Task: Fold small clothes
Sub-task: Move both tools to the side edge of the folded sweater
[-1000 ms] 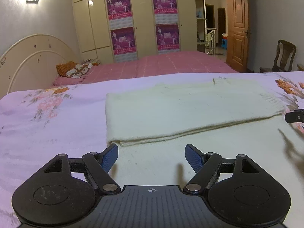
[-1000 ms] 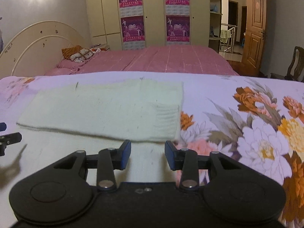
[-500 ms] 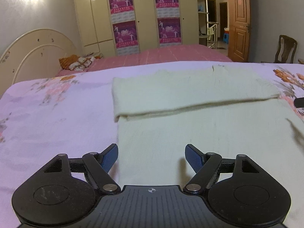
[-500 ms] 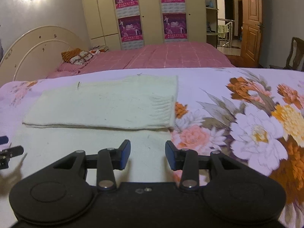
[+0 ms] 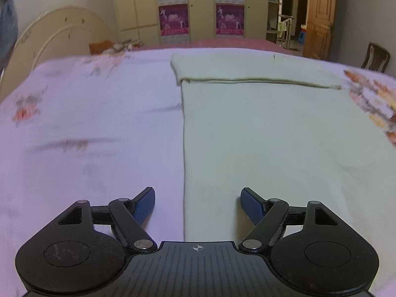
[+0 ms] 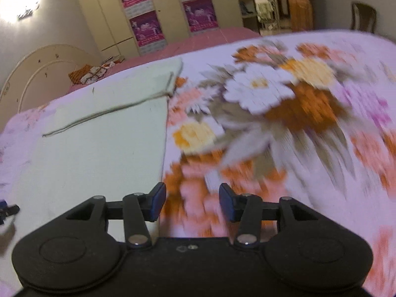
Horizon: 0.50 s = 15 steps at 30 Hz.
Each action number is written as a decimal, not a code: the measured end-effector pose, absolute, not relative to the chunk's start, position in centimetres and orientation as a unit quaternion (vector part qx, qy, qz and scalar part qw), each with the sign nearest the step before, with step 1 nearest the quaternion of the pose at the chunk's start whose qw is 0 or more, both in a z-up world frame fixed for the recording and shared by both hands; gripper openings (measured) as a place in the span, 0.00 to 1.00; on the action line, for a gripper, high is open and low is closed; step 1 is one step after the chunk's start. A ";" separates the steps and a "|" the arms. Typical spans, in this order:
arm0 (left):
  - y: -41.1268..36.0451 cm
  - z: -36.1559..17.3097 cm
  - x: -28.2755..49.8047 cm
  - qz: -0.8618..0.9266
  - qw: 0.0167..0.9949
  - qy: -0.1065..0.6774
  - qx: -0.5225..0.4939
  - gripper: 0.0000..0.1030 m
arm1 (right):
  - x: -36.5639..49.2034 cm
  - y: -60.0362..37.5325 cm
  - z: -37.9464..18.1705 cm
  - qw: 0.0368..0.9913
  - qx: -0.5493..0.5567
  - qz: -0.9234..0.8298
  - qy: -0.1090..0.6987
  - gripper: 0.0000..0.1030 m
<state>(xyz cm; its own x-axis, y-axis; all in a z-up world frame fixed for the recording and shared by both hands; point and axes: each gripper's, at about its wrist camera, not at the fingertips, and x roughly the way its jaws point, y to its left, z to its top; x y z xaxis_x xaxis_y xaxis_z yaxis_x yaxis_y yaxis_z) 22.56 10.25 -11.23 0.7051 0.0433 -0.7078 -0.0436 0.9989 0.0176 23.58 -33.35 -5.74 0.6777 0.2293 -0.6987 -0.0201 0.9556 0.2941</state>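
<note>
Both tongs, left tongs [image 5: 197,204] and right tongs [image 6: 190,203], are held wide and empty at the two side edges of the cream garment [image 5: 272,136] spread on the bed [image 5: 86,136], probably so that its near corners can be taken for the next fold.

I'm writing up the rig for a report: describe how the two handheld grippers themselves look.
The left gripper and right gripper look alike: matte black bodies with two round discs, black linkage arms on silver pivot pins, and textured blue pads on the fingertips. The left has a ribbed centre plate with a small crosshair mark. No cables or sleeves show.
</note>
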 end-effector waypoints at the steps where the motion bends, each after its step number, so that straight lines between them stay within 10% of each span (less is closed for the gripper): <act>1: 10.7 -11.1 22.0 0.021 0.922 0.386 -0.017 0.73 | 22.8 -33.9 -5.9 0.900 0.155 0.071 0.401 0.45; 4: 11.9 -11.1 19.9 0.012 0.915 0.396 -0.076 0.60 | 21.3 -35.3 -6.4 0.876 0.227 0.088 0.417 0.45; 15: 14.8 -12.8 11.3 -0.014 0.885 0.393 -0.251 0.58 | 15.1 -37.4 -7.9 0.827 0.329 0.132 0.436 0.45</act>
